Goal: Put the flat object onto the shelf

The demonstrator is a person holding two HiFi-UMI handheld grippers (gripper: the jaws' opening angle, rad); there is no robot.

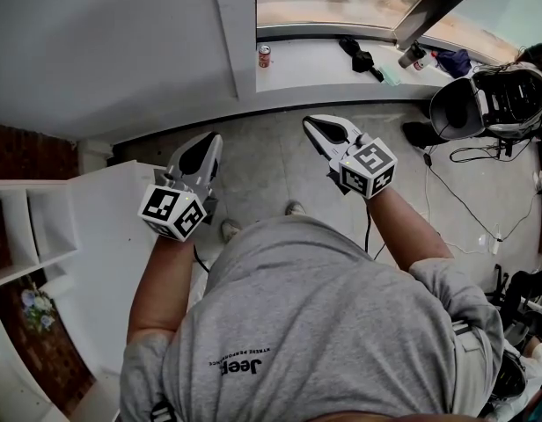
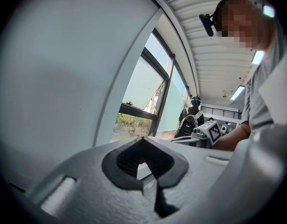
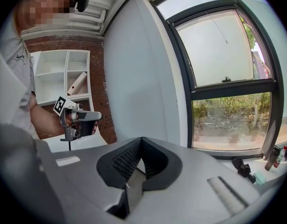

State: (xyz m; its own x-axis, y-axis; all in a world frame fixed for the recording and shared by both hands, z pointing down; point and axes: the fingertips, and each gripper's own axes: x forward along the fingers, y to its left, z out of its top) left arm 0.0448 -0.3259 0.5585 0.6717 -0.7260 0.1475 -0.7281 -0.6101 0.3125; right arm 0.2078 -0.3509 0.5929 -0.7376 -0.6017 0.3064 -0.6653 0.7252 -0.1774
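My left gripper [image 1: 206,147] is held up in front of the person's chest, jaws together with nothing between them. It also shows in the right gripper view, where the left gripper [image 3: 80,120] hangs before the shelf. My right gripper [image 1: 317,127] is raised at the same height, shut and empty. A white cubby shelf [image 1: 32,229] stands to the left. In the right gripper view one compartment of the shelf [image 3: 64,78] holds a pale slab [image 3: 77,83] leaning at a tilt. No flat object is in either gripper.
A grey wall pillar [image 1: 236,33] and a window sill [image 1: 315,64] lie ahead; the sill carries a can [image 1: 264,55] and dark items [image 1: 359,58]. At the right are a round black-and-white seat [image 1: 504,102] and cables [image 1: 465,200] on the floor. Flowers [image 1: 35,304] sit low left.
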